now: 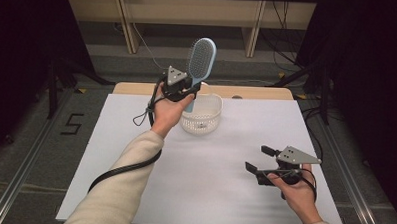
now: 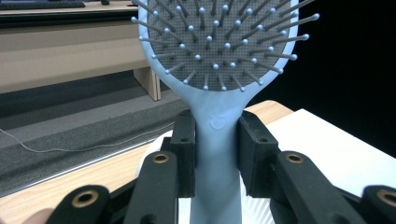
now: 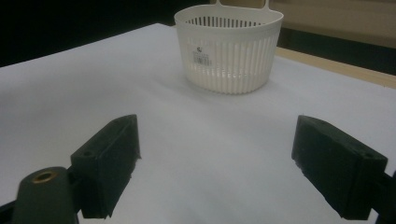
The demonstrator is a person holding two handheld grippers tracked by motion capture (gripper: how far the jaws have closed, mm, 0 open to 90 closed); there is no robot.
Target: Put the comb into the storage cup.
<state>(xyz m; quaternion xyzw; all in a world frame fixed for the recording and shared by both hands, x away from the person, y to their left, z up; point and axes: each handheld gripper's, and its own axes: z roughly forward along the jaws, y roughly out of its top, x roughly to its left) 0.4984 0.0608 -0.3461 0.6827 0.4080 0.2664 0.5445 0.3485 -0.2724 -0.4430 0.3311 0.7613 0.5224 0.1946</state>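
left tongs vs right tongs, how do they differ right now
The left tongs are shut on the light blue hairbrush by its handle, while the right tongs stand wide open with nothing between them. The left tongs are held up above the white basket, brush head upward; the right tongs sit low near the white table cover, away from the basket. Both have black jaws and a grey plate.

Matt blue plastic hairbrush (image 2: 217,140); ribbed white plastic basket (image 3: 229,51); wood table edge (image 1: 137,88).

L gripper (image 1: 183,86) raised, jaws clamped; R gripper (image 1: 261,160) low, jaws wide.
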